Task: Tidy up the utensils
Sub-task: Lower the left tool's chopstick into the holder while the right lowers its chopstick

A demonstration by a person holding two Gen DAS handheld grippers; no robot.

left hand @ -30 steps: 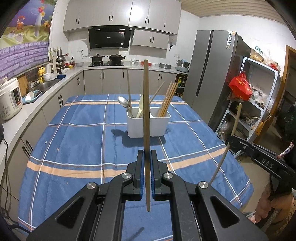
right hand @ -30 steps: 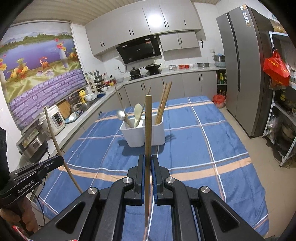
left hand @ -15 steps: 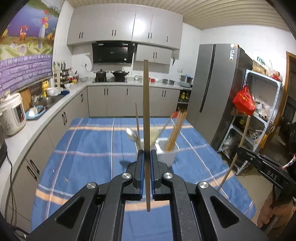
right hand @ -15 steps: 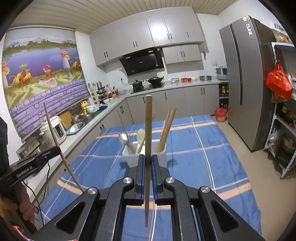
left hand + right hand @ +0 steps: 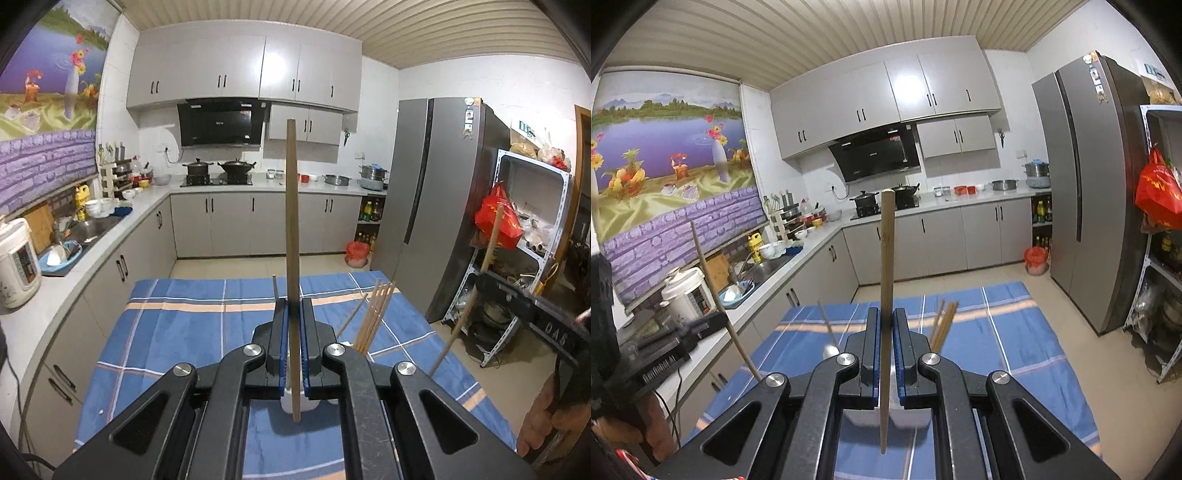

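- Left wrist view: left gripper (image 5: 293, 332) at frame centre, pads pinching a dark chopstick (image 5: 291, 236); the stick stands upright, its top against the range hood (image 5: 221, 123) and its lower end below the pads.
- White utensil holder (image 5: 300, 403) low centre, mostly hidden behind the fingers; it sits on the blue plaid tablecloth (image 5: 177, 332).
- Bundle of chopsticks (image 5: 375, 315) leans out of the holder, right of centre.
- Right gripper (image 5: 532, 314) at right edge, clamped on a light chopstick (image 5: 471, 291) that tilts.
- Right wrist view: same right gripper (image 5: 885, 339) at centre, pads pressed on the light chopstick (image 5: 886, 295), near upright.
- Spoon (image 5: 830, 350) and chopsticks (image 5: 943, 325) poke up from the holder (image 5: 866, 419) behind the fingers.
- Left gripper (image 5: 701, 325) at left edge, dark chopstick (image 5: 720, 306) held tilted.
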